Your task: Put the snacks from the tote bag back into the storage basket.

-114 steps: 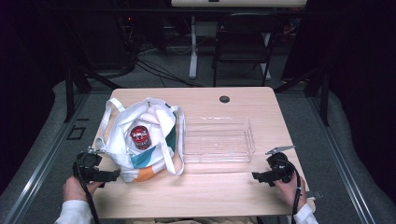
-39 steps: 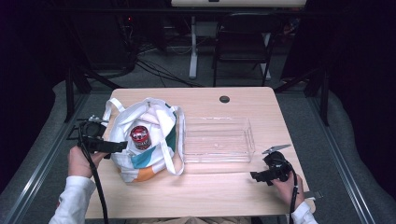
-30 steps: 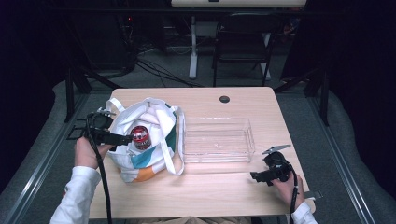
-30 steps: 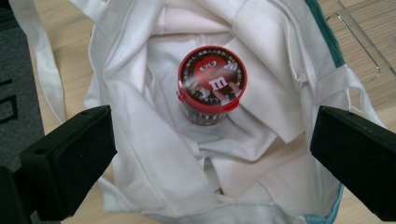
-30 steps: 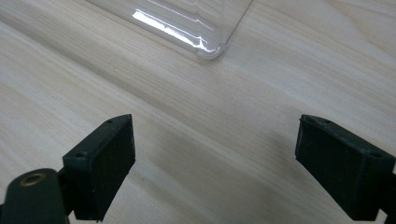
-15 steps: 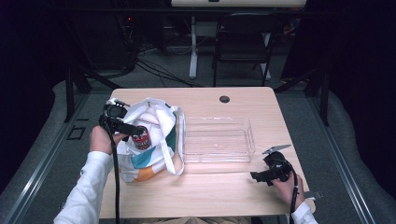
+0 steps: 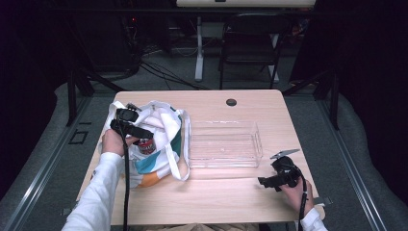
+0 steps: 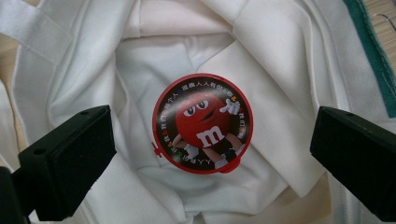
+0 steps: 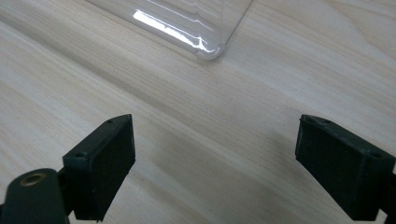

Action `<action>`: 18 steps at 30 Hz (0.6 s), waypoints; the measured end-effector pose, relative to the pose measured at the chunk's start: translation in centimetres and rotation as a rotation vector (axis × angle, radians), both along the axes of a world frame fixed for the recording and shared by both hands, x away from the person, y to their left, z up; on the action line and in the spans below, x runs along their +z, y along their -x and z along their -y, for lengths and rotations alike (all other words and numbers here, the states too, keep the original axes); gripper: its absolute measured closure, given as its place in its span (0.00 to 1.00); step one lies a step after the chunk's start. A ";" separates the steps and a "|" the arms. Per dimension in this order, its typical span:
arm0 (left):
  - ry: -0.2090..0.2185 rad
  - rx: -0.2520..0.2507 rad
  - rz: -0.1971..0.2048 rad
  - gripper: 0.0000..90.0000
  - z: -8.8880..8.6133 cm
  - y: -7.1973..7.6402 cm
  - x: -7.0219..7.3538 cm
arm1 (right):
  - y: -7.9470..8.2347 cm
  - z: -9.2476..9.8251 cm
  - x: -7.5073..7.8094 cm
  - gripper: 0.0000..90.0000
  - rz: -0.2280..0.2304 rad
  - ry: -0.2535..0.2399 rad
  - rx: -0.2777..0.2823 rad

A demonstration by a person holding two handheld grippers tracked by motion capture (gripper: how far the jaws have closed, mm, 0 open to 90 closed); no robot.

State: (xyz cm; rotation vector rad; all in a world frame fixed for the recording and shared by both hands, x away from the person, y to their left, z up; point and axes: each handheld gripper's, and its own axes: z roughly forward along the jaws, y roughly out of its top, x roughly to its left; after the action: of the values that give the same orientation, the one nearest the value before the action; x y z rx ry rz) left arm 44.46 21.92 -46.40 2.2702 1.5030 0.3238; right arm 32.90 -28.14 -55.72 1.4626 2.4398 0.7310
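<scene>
Jaws of my left gripper [image 8: 205,154] wide, straddling the round red-rimmed candy tin [image 8: 202,123] standing lid-up inside the white cloth tote bag [image 8: 261,56], dead centre below. Right gripper [image 7: 275,179], jaws also wide, rests well apart on the wooden surface [image 7: 216,202]; left is nearer.

The left gripper [image 7: 137,131] is raised over the table's left side, its jaws spread wide and pointing down; the left forearm, in a white sleeve, stretches forward; the right gripper [image 7: 264,182] lies low near the table's front right, jaws wide apart, the hand [image 7: 294,188] behind it.
</scene>
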 end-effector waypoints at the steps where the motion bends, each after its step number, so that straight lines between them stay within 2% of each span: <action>1: -0.007 0.000 -0.008 0.00 0.1 -0.2 -0.3 | 0.0 0.0 0.0 0.13 -0.001 0.001 0.002; 10: -0.021 0.015 -0.027 0.01 0.3 -0.7 -1.5 | 0.0 0.1 0.0 0.13 -0.001 -0.007 0.001; 13: -0.023 0.010 -0.022 0.10 0.4 -0.8 -1.6 | 0.0 0.1 0.0 0.13 0.000 -0.005 0.001; 18: -0.033 0.006 -0.030 0.15 0.4 -1.0 -1.9 | 0.0 0.1 0.1 0.13 0.001 -0.003 0.000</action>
State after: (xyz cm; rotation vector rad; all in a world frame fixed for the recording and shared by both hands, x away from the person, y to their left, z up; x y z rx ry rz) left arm 45.42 21.50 -48.34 2.3060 1.5312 0.3192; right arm 32.89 -28.20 -55.67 1.4628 2.4392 0.7350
